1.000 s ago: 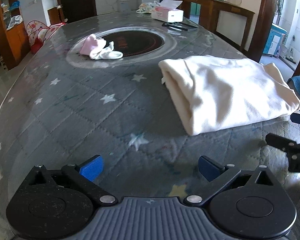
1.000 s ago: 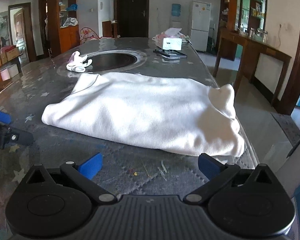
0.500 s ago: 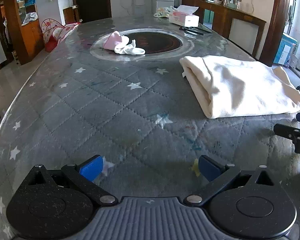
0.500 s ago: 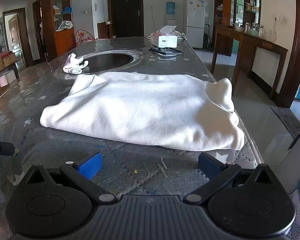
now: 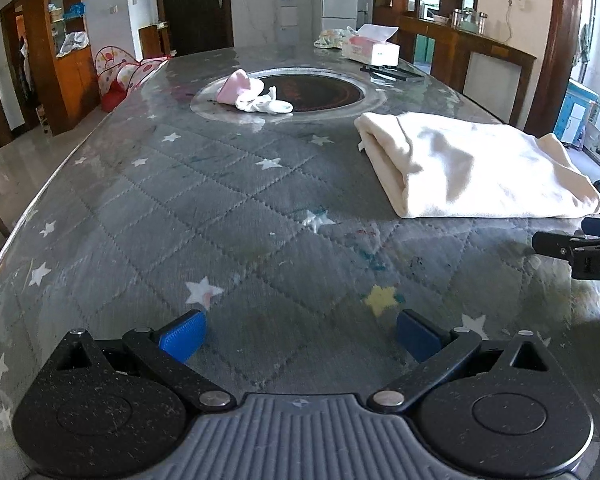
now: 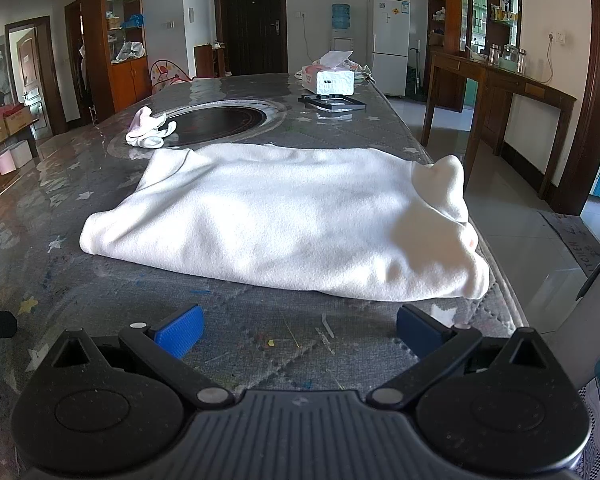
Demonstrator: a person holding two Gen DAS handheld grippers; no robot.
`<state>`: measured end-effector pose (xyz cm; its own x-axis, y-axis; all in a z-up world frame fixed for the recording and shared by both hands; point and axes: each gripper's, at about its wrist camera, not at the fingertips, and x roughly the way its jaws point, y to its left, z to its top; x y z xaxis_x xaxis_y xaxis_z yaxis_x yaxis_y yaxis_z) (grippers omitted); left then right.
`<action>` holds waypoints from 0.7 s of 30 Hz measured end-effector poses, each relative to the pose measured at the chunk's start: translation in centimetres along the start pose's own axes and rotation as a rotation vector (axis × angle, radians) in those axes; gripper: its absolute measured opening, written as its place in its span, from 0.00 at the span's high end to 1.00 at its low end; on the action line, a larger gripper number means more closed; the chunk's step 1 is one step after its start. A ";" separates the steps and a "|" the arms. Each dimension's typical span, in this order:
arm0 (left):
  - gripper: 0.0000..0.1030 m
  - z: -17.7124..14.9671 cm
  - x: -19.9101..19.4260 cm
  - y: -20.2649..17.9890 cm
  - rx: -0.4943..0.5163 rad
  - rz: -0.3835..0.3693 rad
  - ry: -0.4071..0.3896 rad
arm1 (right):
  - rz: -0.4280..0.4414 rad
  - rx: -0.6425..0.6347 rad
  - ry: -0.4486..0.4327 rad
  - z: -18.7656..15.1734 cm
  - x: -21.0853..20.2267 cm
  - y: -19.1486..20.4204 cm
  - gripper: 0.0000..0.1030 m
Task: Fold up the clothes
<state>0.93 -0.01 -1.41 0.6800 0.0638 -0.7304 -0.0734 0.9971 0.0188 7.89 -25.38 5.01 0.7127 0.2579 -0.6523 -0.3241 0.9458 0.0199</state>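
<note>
A cream garment (image 6: 284,220) lies folded flat on the grey quilted table (image 6: 260,340), its right end at the table's edge. In the left wrist view the same garment (image 5: 476,168) lies far to the right. My right gripper (image 6: 298,330) is open just short of the garment's near edge, nothing between its blue pads. My left gripper (image 5: 300,336) is open over bare quilt, well left of the garment. The right gripper's finger (image 5: 568,246) pokes in at the right edge of the left wrist view.
A small pink and white cloth (image 5: 252,96) lies by the round dark inset (image 5: 312,90) mid-table. A tissue box (image 6: 332,80) and a black frame (image 6: 332,103) sit at the far end. The table edge drops to tiled floor (image 6: 540,232) on the right.
Both grippers have pulled back toward the near edge and risen, so the garment looks farther off. The left wrist view swung left. The garment has not moved.
</note>
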 end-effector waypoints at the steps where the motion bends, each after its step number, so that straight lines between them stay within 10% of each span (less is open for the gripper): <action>1: 0.00 0.0 0.0 -0.1 -0.004 0.005 0.001 | 0.000 0.000 0.000 0.0 0.0 0.0 0.00; 21: 0.00 0.0 0.3 -3.4 0.002 0.007 -0.040 | -0.054 0.045 -0.002 -0.4 -0.5 0.8 0.00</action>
<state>1.34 -3.38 -1.66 0.7079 0.0725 -0.7026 -0.0769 0.9967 0.0254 7.05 -24.83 5.02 0.7299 0.2069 -0.6515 -0.2570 0.9662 0.0189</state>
